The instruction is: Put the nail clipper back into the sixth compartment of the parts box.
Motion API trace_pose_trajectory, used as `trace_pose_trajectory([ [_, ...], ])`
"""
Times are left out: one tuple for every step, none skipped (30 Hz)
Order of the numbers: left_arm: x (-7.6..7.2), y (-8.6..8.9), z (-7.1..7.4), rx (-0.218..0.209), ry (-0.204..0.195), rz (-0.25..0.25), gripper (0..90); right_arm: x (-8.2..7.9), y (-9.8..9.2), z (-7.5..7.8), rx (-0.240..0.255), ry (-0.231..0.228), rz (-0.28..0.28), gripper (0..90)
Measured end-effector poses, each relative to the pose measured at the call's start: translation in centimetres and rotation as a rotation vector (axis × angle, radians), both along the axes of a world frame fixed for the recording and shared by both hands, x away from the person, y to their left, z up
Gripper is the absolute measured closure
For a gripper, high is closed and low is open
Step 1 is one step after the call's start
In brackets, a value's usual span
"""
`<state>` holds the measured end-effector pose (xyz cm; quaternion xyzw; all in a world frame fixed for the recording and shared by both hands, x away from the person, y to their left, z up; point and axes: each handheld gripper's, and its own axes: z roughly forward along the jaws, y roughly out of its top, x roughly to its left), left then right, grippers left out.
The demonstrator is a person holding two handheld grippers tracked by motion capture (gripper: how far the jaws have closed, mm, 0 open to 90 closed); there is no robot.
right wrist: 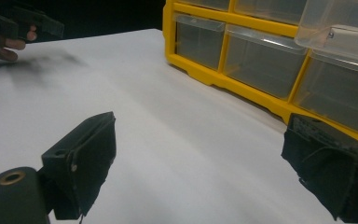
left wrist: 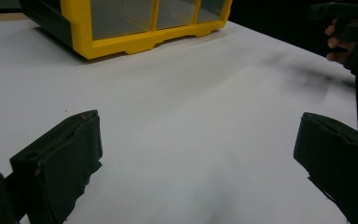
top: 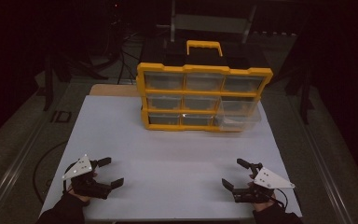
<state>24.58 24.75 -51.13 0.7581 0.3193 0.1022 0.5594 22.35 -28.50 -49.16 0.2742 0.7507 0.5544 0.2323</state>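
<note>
Left hand-held gripper (top: 107,171) jaws spread wide; right hand-held gripper (top: 235,173) likewise, both apparently low, well apart.

White surface (top: 168,163), rectangular, matte, dim light. Yellow organiser (top: 203,98) with clear drawers stands directly on it toward 12 o'clock, slightly right of centre, front facing 6 o'clock. One clear drawer (top: 240,113) at its lower right is pulled out, overhanging the surface. A tan strip (top: 114,90) shows past the white edge at about 11 o'clock, possibly the bare tabletop beneath; too dark to tell.
</note>
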Motion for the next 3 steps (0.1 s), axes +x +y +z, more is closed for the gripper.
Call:
trace_pose_trajectory([
  [0.02,0.02,-0.04,0.0,0.0,0.002,2.0,0.0,-0.01,0.0,0.0,-0.001,-0.001,9.9],
  [0.04,0.05,-0.08,0.002,0.001,0.002,2.0,0.01,-0.01,0.0,0.0,-0.001,-0.001,9.9],
  [0.03,0.04,-0.12,0.006,0.002,0.002,2.0,0.02,-0.02,0.0,0.001,-0.002,-0.001,9.9],
])
